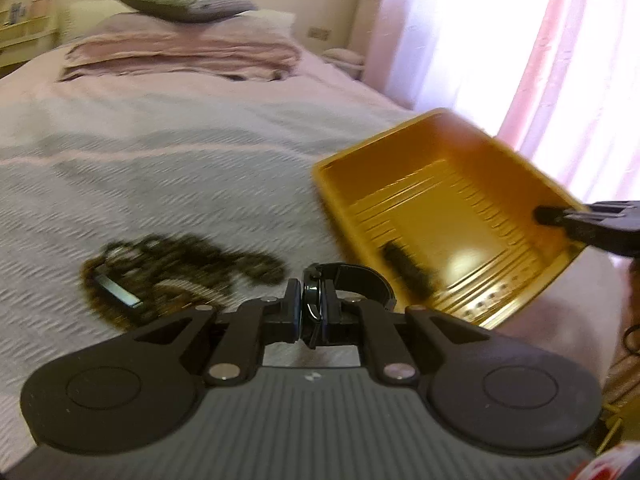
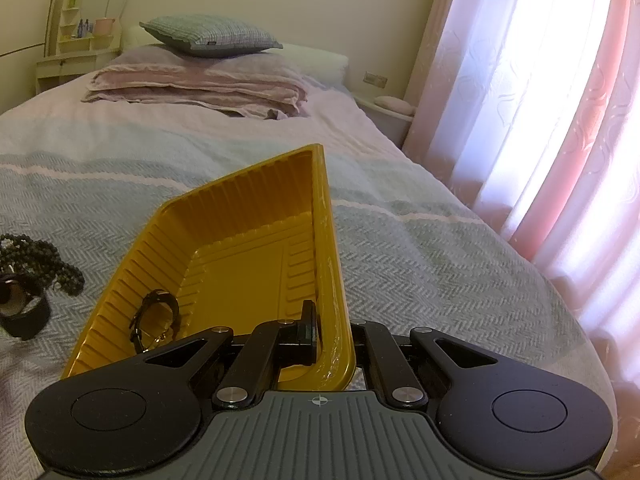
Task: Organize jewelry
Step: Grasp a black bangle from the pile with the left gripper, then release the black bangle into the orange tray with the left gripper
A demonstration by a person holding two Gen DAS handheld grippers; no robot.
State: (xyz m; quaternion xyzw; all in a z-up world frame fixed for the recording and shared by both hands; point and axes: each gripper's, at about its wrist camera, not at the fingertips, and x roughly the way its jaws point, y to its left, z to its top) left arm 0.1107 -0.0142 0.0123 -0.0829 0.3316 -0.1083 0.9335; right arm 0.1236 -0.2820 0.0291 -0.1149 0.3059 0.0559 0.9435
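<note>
Left hand-held gripper (image 1: 311,308), at the lower middle of the left wrist view, has its jaws pinched nearly together on a black watch (image 1: 348,282): the watch body sits between the pads and the strap loops out to the right of the fingers. To the left of it, in the lower left of that view, a blurred heap of dark beads (image 1: 176,272) lies on the bed (image 1: 160,168), with a small flat shiny piece among them that is too smeared to name. Right of centre, a yellow tray (image 1: 440,216) is tilted up off the bedspread, and a dark strap-like piece lies on its ribbed floor near the low corner.

From the right wrist view, the beads (image 2: 44,260) show at the left edge beside another black watch (image 2: 22,312) resting on the bed (image 2: 420,248). The tray (image 2: 248,240) fills the middle, its long side wall running up toward the centre of the frame. A black bracelet (image 2: 158,318) with a small clasp lies inside, at the tray's lower left. At the lower middle, the right hand-held gripper (image 2: 334,334) is clamped tight on the tray's near right wall, one finger inside and one outside, and its black tip (image 1: 560,214) shows at the right edge of the left wrist view. A pillow (image 2: 212,36) sits on folded bedding at the top, and pink curtains (image 2: 560,120) fill the right side
</note>
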